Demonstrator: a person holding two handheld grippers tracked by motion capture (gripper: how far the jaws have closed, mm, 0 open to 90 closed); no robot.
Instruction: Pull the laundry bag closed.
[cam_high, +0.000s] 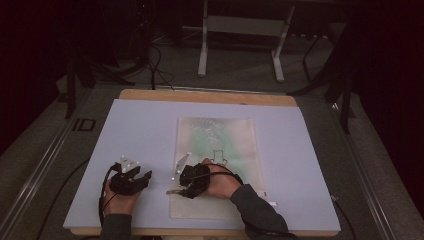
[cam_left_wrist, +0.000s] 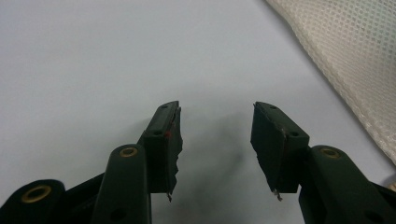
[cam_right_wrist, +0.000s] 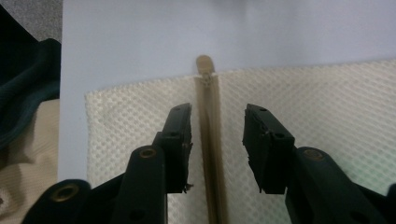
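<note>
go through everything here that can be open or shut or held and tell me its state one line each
Left gripper: open, empty, over the bare mat.
Right gripper: open, jaws either side of the zipper.
Mesh bag: lying flat on the mat.
Zipper: looks closed along the stretch in view.

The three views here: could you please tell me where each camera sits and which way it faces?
High view: above the person's side, looking forward and down on the table; both forearms, left claw, right claw.
Left gripper view: on the left claw, facing bare table; open jaws.
Right gripper view: on the right claw, open jaws straddling the zipper.
Shared: all three show the mesh bag.
</note>
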